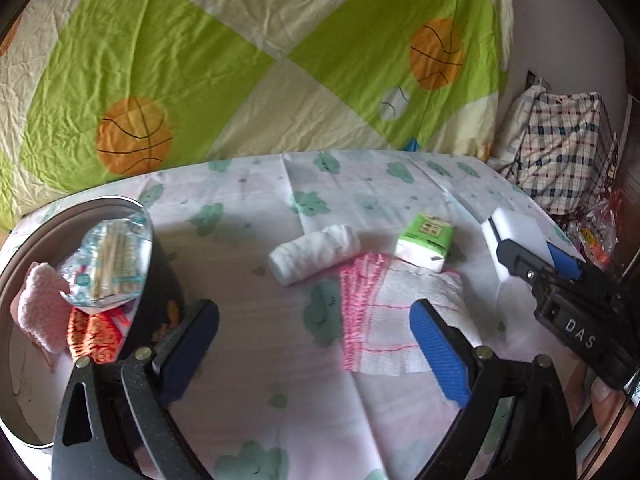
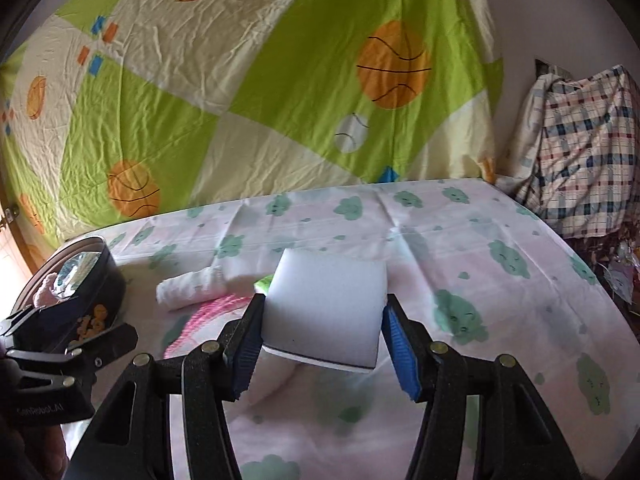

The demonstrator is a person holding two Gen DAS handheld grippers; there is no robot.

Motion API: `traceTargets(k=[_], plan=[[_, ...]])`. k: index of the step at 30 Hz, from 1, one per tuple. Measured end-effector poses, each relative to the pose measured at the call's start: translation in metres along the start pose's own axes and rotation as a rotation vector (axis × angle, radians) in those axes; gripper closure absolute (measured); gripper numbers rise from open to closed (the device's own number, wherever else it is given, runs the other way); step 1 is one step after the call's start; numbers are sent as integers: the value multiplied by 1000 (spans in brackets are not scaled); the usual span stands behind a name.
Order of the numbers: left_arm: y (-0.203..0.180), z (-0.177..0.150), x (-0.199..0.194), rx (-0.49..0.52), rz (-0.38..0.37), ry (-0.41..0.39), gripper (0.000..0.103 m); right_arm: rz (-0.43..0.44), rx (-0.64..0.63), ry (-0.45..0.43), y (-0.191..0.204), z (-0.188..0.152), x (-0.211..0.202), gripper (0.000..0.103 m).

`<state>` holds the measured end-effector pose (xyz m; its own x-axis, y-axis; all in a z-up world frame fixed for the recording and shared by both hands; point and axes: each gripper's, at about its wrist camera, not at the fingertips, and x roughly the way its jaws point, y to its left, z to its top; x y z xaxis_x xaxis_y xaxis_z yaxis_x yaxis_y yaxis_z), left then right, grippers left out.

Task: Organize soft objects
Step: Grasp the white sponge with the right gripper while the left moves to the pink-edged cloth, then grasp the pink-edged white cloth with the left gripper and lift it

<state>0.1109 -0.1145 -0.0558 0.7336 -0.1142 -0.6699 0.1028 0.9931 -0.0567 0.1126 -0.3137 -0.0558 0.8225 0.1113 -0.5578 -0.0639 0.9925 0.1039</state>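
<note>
Both pads of the right gripper [image 2: 322, 338] pinch the white sponge [image 2: 324, 312] at frame centre; the left gripper [image 1: 314, 344] gapes, empty.

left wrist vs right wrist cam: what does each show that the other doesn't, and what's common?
Left wrist only: the full green-topped tissue pack, the red packet in the round dark tin, and the open, empty left gripper.

Right wrist only: the broad face of the white foam sponge block, with both pads pressed on its sides by the right gripper.

Both: that sponge, the tin, the rolled white cloth, the pink-edged white cloth, the pink fuzzy item, the cloud-print sheet and the basketball-print sheet.
</note>
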Motion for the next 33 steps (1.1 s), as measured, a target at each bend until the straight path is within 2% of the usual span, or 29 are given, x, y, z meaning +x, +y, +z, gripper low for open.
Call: traceTargets(k=[5,8,18,23,28,30,31,33], plan=[[-27,0,22,20,-45,56,5,-55,20,6,-24,-2,5,44],[-39,0,29,31,-66,67,5,-46,59,15,-38,-2,7,44],[-66,-5,53,90,-116,157,4,-39,74,25,-42,-2,9,44],[-67,-9,63,90,-96,193,4,-38,79,30,-44,-1,10,44],[-63,-9,68,75,-121,218,14,-45,74,30,-44,-1,11,44],[-63,-9,67,78,-127,216,27,-48,72,27,-44,-1,10,44],[-62,-9,66,77,-130,210,30,-50,71,24,-43,-2,9,44],[-60,-10,62,83,-138,198,48,-51,69,17,-43,-1,7,44]])
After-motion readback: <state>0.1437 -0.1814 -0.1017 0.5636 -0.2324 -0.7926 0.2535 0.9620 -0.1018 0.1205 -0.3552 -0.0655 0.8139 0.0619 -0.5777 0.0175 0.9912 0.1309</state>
